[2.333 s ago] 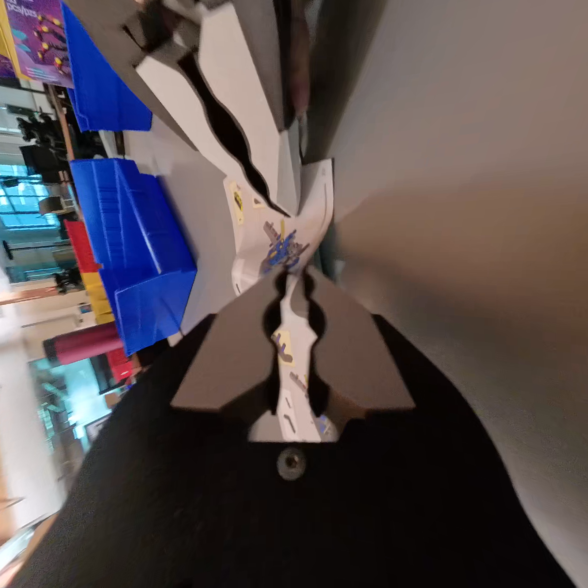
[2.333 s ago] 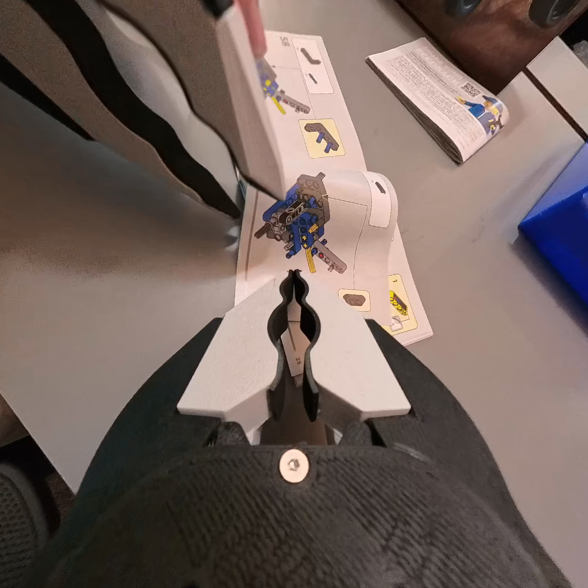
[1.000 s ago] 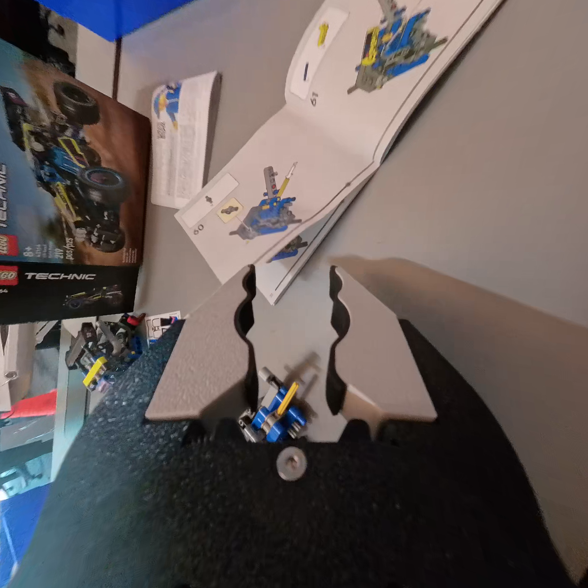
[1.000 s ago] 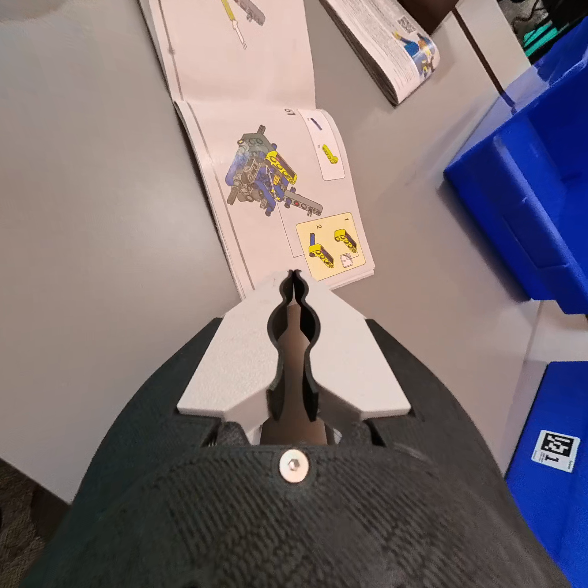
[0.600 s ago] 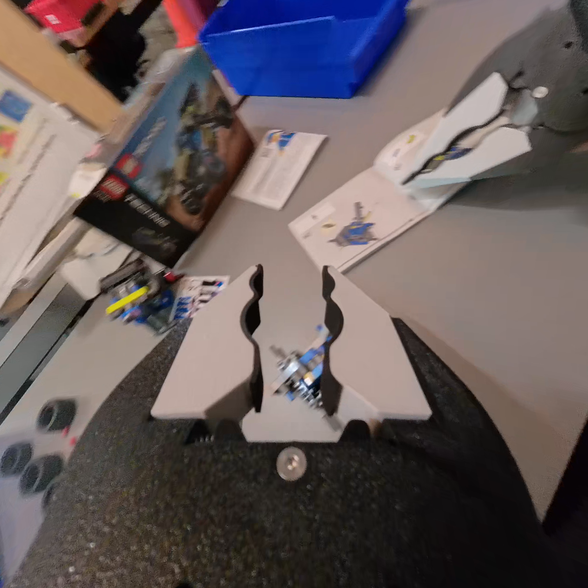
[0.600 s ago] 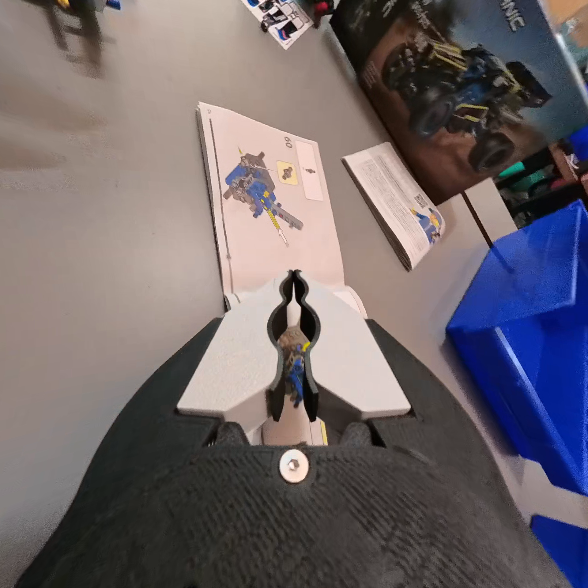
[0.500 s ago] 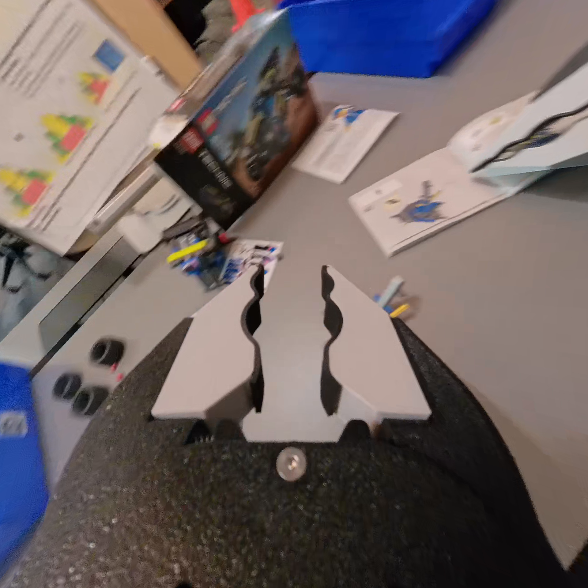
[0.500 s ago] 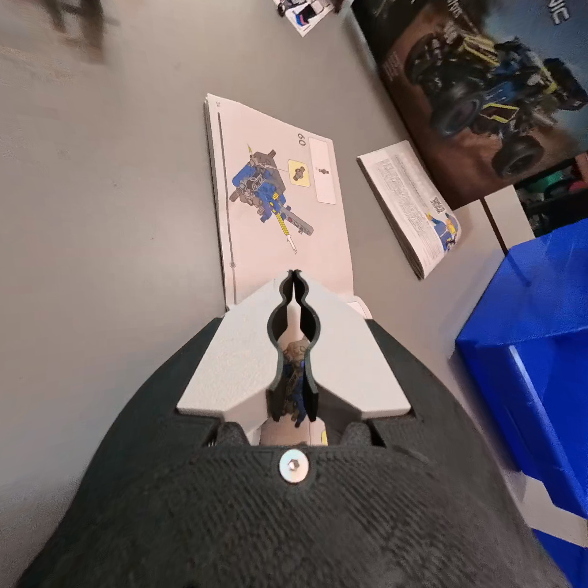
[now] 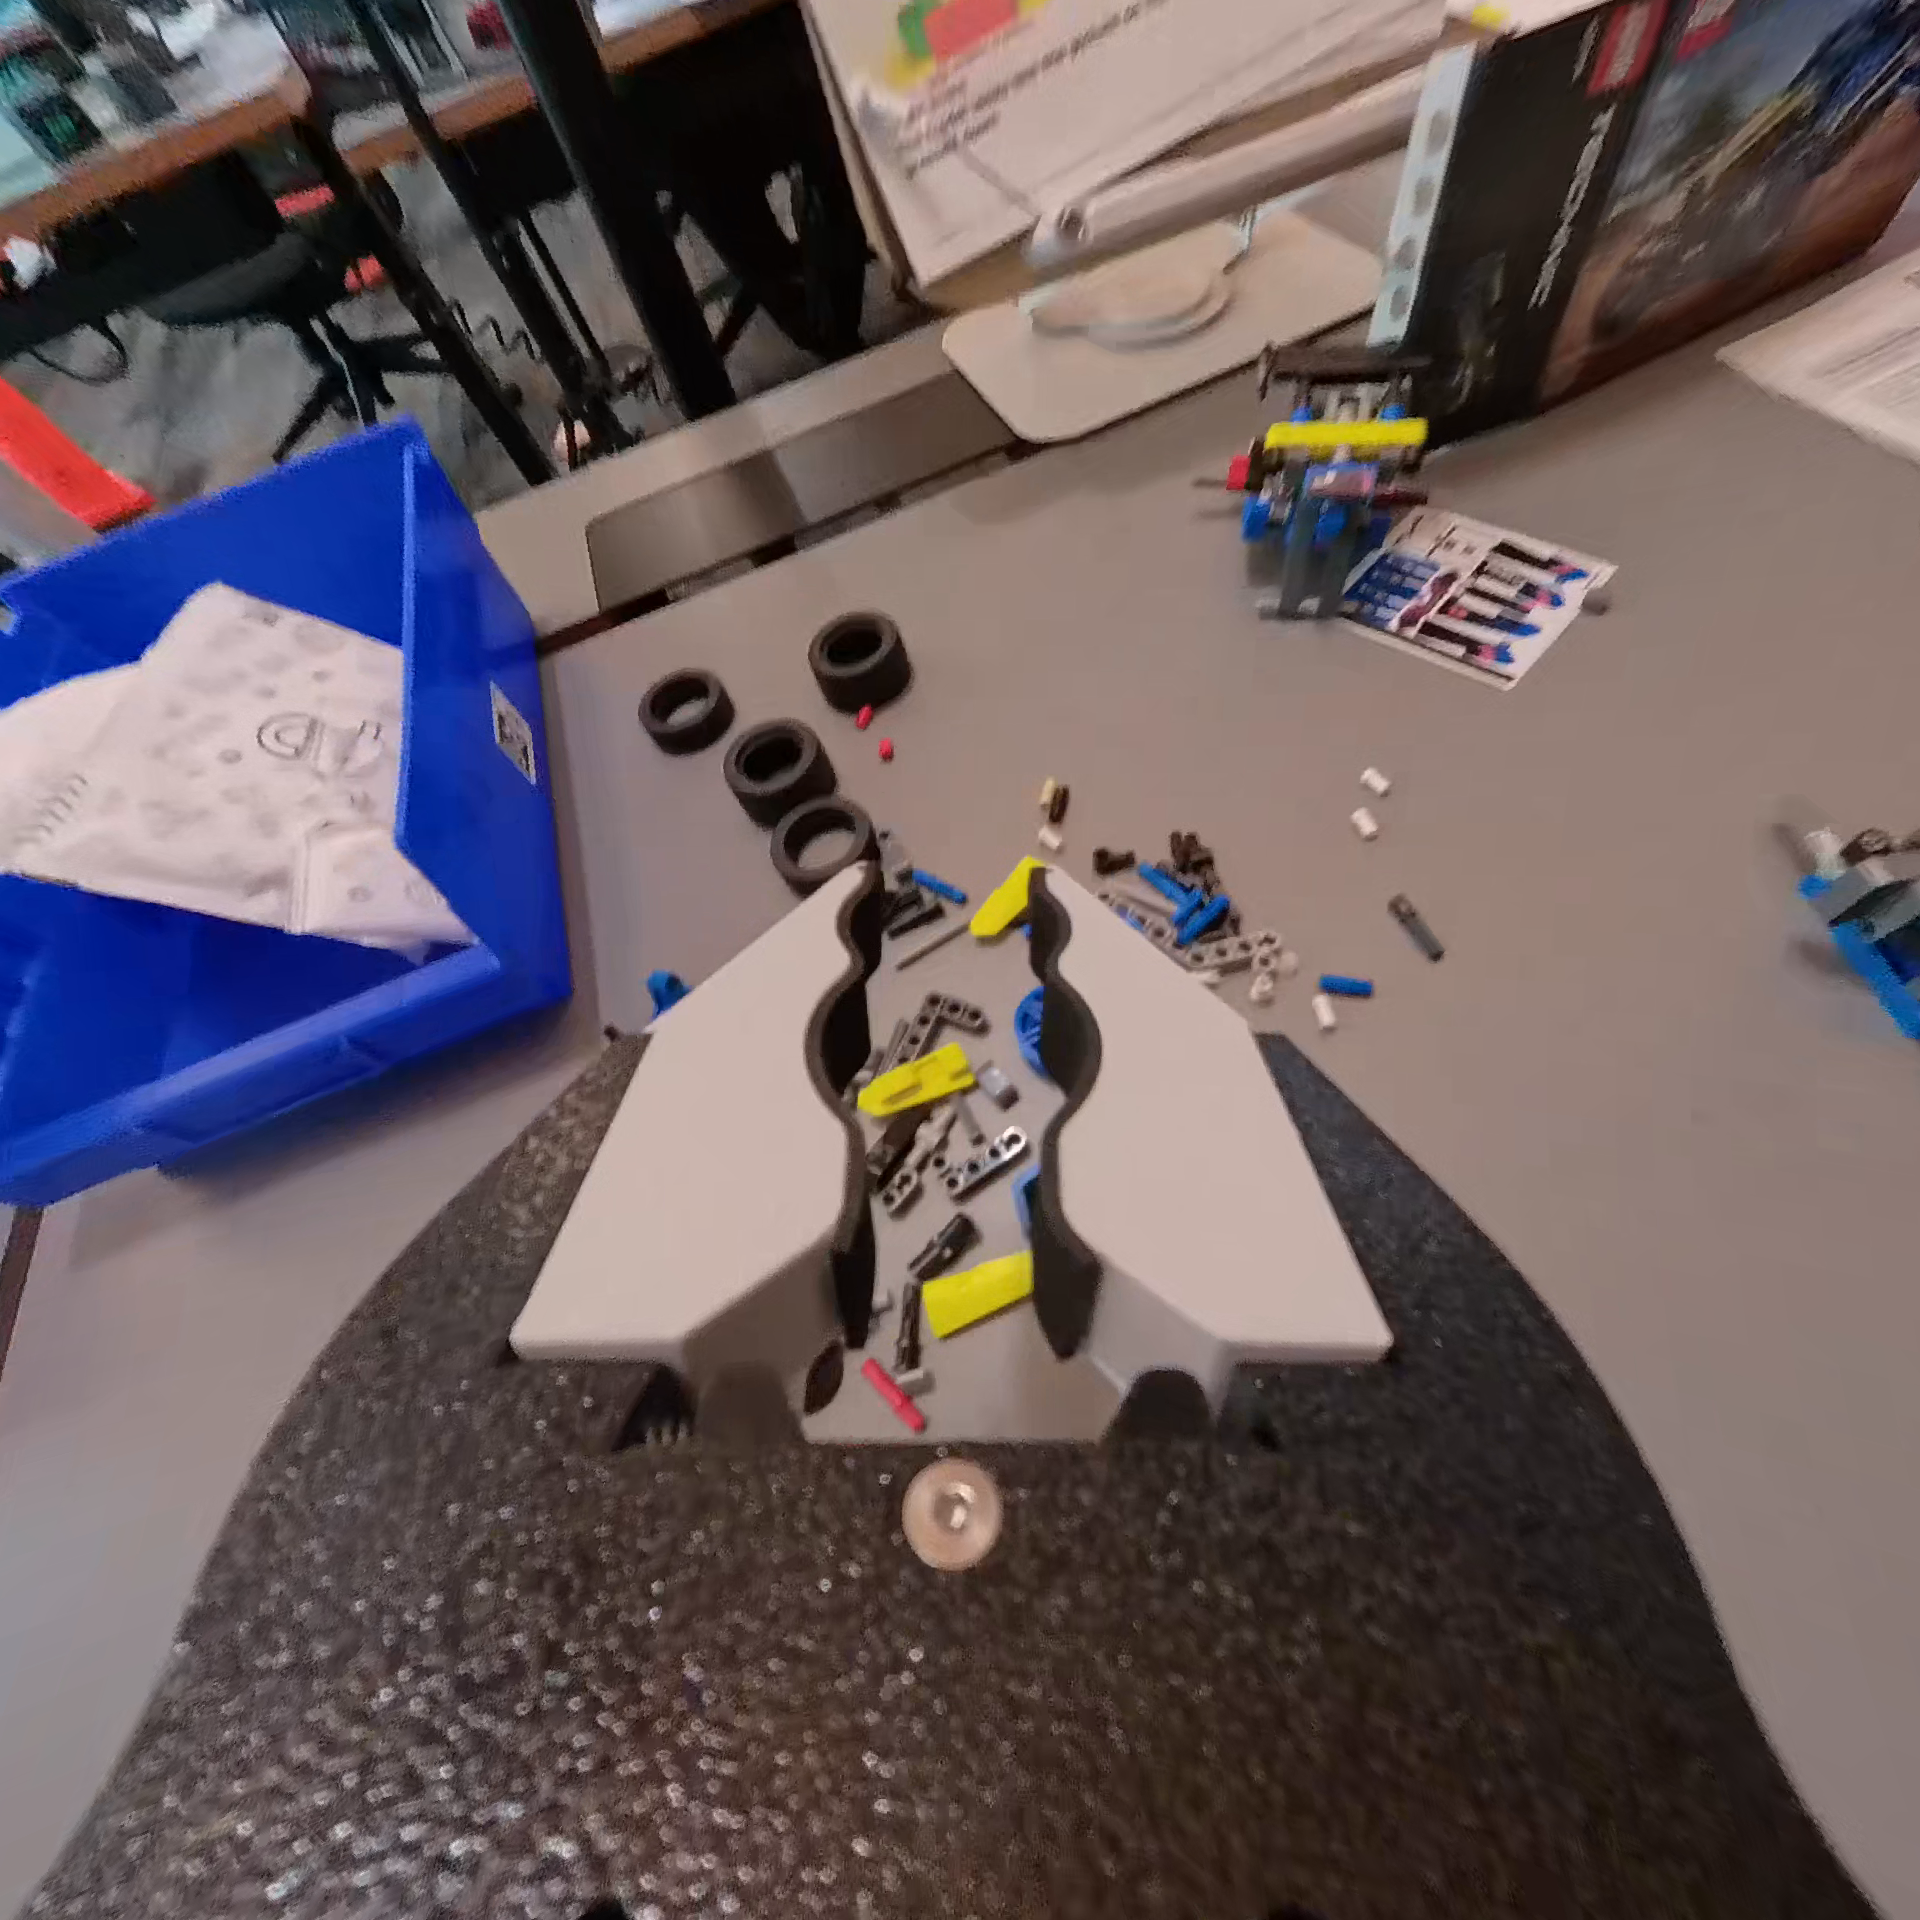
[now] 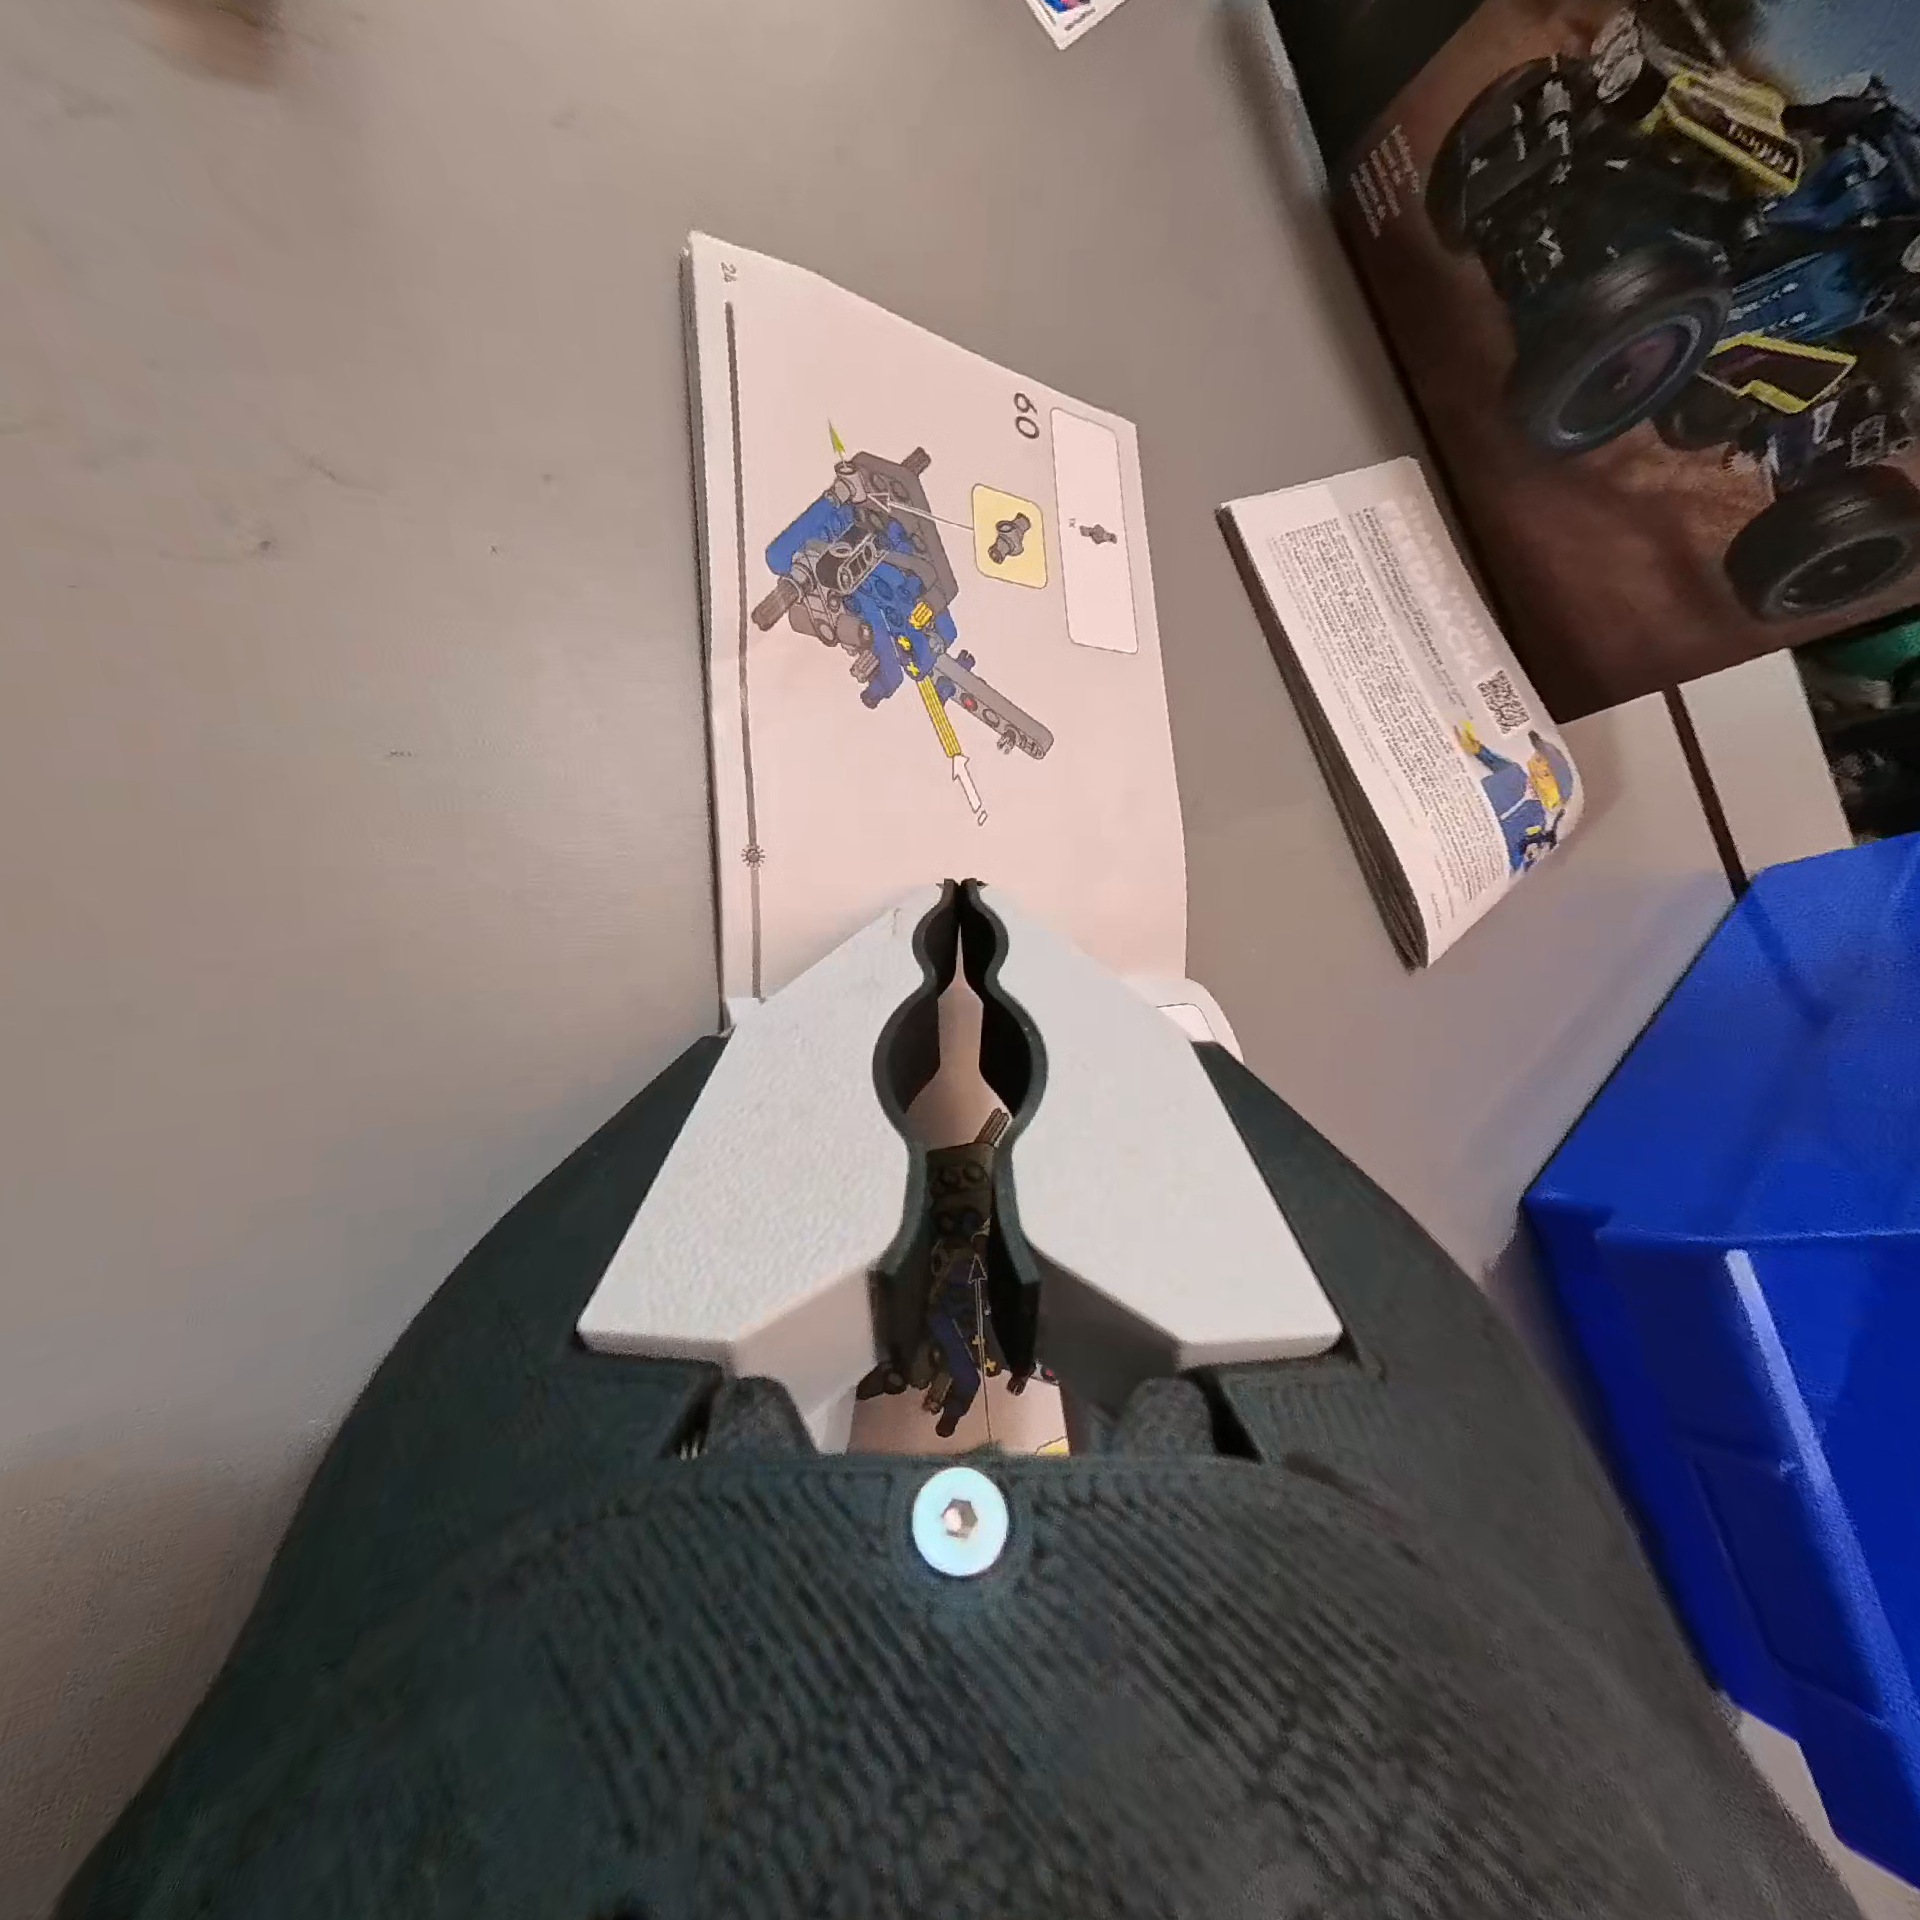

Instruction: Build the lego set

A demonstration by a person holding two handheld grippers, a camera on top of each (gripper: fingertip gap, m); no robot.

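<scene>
My left gripper (image 9: pixel 951 883) is open and empty, low over a scatter of loose lego pieces (image 9: pixel 914 1075) on the grey table; yellow, black, grey and blue parts show between its fingers. Several black tyres (image 9: pixel 774 764) lie just ahead to the left. A partly built blue and yellow model (image 9: pixel 1330 478) stands farther back, next to a sticker sheet (image 9: pixel 1475 597). A small blue and grey sub-assembly (image 9: pixel 1860 925) lies at the right edge. My right gripper (image 10: pixel 961 888) is shut with nothing in it, over the open instruction booklet (image 10: pixel 935 623).
A blue bin (image 9: pixel 457 831) holding white paper bags stands at the left. The set's box (image 9: pixel 1662 187) stands at the back right and also shows in the right wrist view (image 10: pixel 1662 312). A second folded booklet (image 10: pixel 1403 707) and another blue bin (image 10: pixel 1714 1299) lie to the right.
My left gripper let go of the booklet page, opened, and swung left to above the loose pieces. My right gripper stayed shut and settled over the booklet.
</scene>
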